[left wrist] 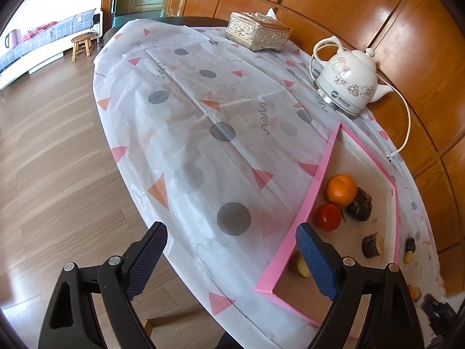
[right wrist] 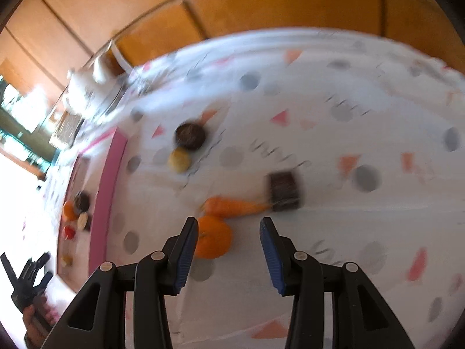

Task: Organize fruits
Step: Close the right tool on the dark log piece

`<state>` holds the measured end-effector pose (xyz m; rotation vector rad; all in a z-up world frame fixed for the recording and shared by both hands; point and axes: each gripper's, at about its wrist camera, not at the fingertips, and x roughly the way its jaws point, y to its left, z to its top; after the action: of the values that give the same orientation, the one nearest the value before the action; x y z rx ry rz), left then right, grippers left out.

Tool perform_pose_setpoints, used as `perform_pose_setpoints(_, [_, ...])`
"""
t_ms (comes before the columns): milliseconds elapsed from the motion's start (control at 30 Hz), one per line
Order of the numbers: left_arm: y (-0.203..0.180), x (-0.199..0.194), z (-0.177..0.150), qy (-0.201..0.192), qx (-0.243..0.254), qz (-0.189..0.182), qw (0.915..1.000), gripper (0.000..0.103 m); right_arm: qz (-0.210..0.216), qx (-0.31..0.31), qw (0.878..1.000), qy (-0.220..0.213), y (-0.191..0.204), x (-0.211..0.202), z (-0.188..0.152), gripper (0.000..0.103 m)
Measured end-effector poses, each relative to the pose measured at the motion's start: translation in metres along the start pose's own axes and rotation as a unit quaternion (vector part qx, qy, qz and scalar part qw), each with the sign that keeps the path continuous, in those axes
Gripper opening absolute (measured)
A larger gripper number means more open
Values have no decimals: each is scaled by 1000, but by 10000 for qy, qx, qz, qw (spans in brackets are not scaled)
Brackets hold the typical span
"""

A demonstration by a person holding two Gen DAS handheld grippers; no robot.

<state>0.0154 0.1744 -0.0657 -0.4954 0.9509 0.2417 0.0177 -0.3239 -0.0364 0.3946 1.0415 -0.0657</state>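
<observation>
Left tool (left wrist: 232,261): lower middle of the left wrist view, jaws spread wide, nothing between them, hanging over the near edge of the surface (left wrist: 180,122).
Tray (left wrist: 305,224): lower right of that view, pink-rimmed; inside lie an orange (left wrist: 340,189), a red fruit (left wrist: 328,217) and dark log-like pieces.
Right tool (right wrist: 229,250): lower middle of the blurred right wrist view, jaws parted and gripping nothing.
Loose orange (right wrist: 214,240): just beyond the left finger, lying on the cloth outside the tray.
Carrot (right wrist: 232,206): just above that orange, lying sideways.
Handling: the orange looks firm, round and prone to roll; take it across its widest part.
</observation>
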Motion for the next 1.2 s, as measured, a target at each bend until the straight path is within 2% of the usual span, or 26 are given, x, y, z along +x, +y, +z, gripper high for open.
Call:
perform_pose_setpoints(100, [0, 4, 0, 54, -4, 9, 10000, 90, -280, 75, 9994, -206, -10, -7, 9, 45])
perform_pose_setpoints(333, [2, 1, 2, -3, -12, 66, 10000, 90, -688, -26, 9975, 180, -18, 32, 16, 44])
perform_pose_setpoints(367, [5, 0, 3, -35, -40, 91, 9999, 90, -755, -43, 9969, 232, -19, 38, 15, 28])
perform_pose_setpoints(533, [21, -4, 9, -146, -272, 254, 9992, 90, -900, -191, 9957, 78, -18, 43, 13, 28])
perform_pose_setpoints(767, [24, -7, 6, -169, -235, 362, 9989, 90, -835, -87, 9965, -31, -20, 41, 16, 28])
perform_pose_setpoints(933, [18, -7, 4, -157, -135, 321, 9993, 90, -679, -137, 9971, -311, -13, 22, 19, 28])
perform_pose_setpoints(1200, [10, -7, 0, -134, -5, 241, 9996, 90, -252, -390, 9975, -528, 12, -4, 16, 28])
